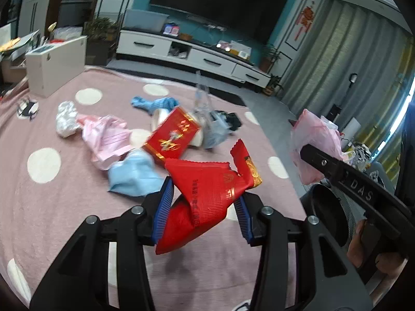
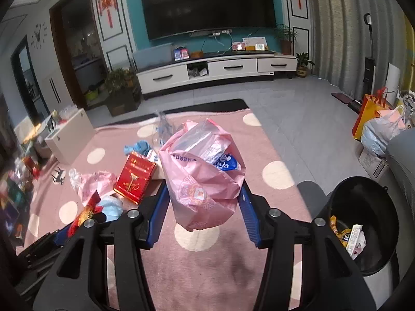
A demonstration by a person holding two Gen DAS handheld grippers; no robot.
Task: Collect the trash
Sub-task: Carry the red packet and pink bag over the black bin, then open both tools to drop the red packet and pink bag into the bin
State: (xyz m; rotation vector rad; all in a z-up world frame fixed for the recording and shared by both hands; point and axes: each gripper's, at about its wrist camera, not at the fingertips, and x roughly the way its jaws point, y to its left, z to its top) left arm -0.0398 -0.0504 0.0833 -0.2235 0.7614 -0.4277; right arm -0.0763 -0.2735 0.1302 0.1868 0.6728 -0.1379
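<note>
The left tool [image 1: 205,207] is clamped half-open on a red wrapper [image 1: 207,194]; the right tool [image 2: 205,207] likewise grips a pink bag [image 2: 202,176]. Both hang above the rug [image 2: 272,197], near the bin [image 2: 363,223].

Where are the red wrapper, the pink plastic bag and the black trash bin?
red wrapper [image 1: 207,189]: left wrist view, its creased middle between the pads.
pink plastic bag [image 2: 205,186]: right wrist view, its bulging front.
black trash bin [image 2: 363,194]: right wrist view, its inner back wall.
</note>
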